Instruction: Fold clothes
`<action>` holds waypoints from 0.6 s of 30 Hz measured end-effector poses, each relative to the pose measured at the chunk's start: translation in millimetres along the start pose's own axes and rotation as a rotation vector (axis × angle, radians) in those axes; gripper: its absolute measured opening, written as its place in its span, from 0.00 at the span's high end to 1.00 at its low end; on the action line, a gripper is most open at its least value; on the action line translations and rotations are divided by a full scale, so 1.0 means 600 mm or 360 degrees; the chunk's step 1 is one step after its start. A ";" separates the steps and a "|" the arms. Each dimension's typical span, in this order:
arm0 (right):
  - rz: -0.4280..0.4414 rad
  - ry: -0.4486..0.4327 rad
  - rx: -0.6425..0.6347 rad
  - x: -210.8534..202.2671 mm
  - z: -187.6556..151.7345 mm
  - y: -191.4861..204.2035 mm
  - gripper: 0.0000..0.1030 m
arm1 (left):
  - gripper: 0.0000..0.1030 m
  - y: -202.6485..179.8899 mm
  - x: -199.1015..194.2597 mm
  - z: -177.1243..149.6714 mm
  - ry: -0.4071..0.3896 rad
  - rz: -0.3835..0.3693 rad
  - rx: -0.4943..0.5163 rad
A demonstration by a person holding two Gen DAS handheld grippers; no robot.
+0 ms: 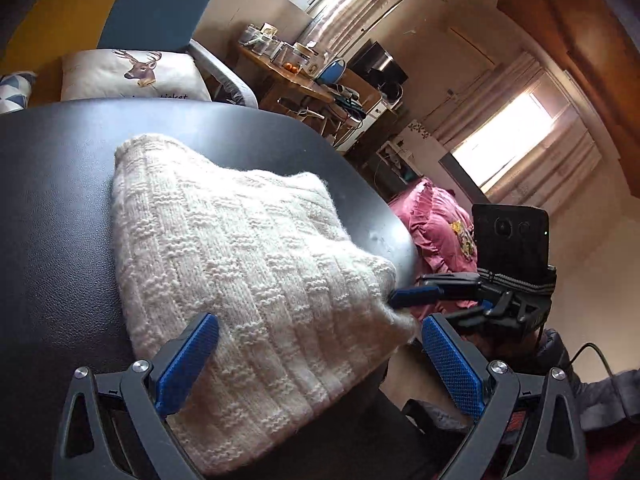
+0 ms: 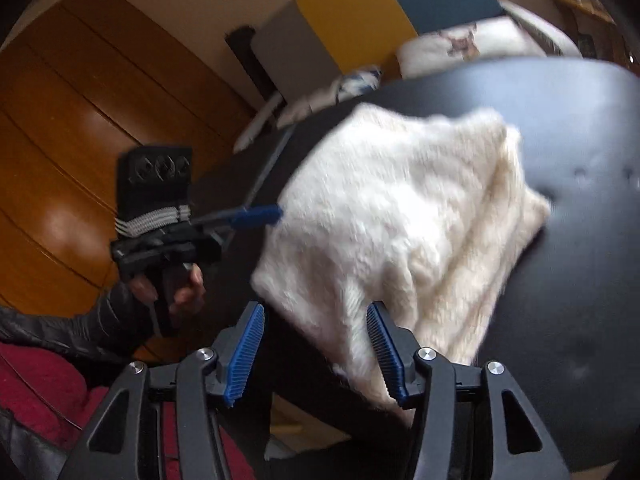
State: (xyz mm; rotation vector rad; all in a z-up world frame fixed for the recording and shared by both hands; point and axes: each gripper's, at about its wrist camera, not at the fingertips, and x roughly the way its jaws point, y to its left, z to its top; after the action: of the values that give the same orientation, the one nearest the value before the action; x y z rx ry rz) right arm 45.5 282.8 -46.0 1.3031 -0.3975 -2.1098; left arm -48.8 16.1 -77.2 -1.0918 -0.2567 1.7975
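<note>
- Although both claws sit close by, the cream knitted sweater [image 1: 248, 264] lies folded into a compact, layered bundle on the dark bench [image 1: 52, 240], near its front edge.
- Left claw [image 1: 316, 354]: jaws spread wide over the bundle's near corner, gripping nothing.
- Right claw [image 2: 316, 354]: jaws likewise parted at the near edge, one pad [image 2: 386, 356] touching the knit, no hold evident.
- Judgement: folding looks largely done; at most a final tidy or setting aside remains.
</note>
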 end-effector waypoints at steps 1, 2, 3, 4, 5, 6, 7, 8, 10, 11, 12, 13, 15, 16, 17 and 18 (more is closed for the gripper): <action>-0.0059 0.0083 0.0020 0.016 -0.014 -0.007 0.54 | 0.01 -0.002 0.010 -0.006 0.0015 0.0005 0.0016; -0.0118 0.0166 0.0040 0.033 -0.029 -0.014 0.55 | 0.01 -0.004 0.020 -0.011 0.0031 0.0009 0.0033; -0.0065 0.0112 0.0091 0.027 -0.035 -0.023 0.56 | 0.01 -0.006 0.030 -0.017 0.0046 0.0014 0.0049; -0.0009 0.0056 0.0143 0.021 -0.041 -0.032 0.56 | 0.01 -0.010 0.037 -0.023 0.0063 0.0023 0.0077; 0.0009 0.0029 0.0164 0.018 -0.046 -0.037 0.57 | 0.01 -0.017 0.041 -0.028 0.0082 0.0038 0.0117; 0.0018 0.0010 0.0160 0.016 -0.049 -0.038 0.57 | 0.01 -0.024 0.044 -0.033 0.0101 0.0053 0.0158; 0.0026 -0.0009 0.0156 0.014 -0.053 -0.039 0.57 | 0.01 -0.030 0.046 -0.036 0.0121 0.0055 0.0177; 0.0046 -0.0023 0.0171 0.012 -0.054 -0.041 0.57 | 0.01 -0.034 0.046 -0.034 0.0136 0.0034 0.0161; 0.0091 -0.0045 0.0212 0.009 -0.054 -0.046 0.57 | 0.01 -0.038 0.043 -0.022 0.0129 -0.0038 0.0112; 0.0125 -0.0055 0.0248 0.002 -0.051 -0.048 0.56 | 0.01 -0.041 0.041 -0.015 0.0115 -0.0065 0.0103; 0.0160 -0.0064 0.0285 -0.005 -0.048 -0.050 0.55 | 0.01 -0.045 0.043 -0.009 0.0103 -0.0078 0.0121; 0.0169 -0.0108 0.0295 -0.017 -0.042 -0.051 0.53 | 0.01 -0.051 0.046 -0.005 0.0100 -0.0087 0.0150; 0.0187 -0.0196 0.0315 -0.041 -0.029 -0.053 0.51 | 0.01 -0.065 0.062 -0.003 0.0135 -0.0092 0.0207; 0.0196 -0.0240 0.0324 -0.053 -0.022 -0.054 0.51 | 0.01 -0.072 0.071 -0.004 0.0159 -0.0093 0.0236; 0.0222 -0.0302 0.0348 -0.060 -0.011 -0.059 0.51 | 0.01 -0.079 0.080 -0.006 0.0184 -0.0086 0.0264; 0.0249 -0.0364 0.0372 -0.068 0.000 -0.065 0.51 | 0.01 -0.085 0.088 -0.010 0.0208 -0.0076 0.0293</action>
State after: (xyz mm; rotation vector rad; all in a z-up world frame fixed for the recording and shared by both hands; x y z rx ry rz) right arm 45.1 338.8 -38.8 1.1152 -0.8378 -2.1321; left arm -18.3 82.9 -80.0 -1.0573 -0.0371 1.6644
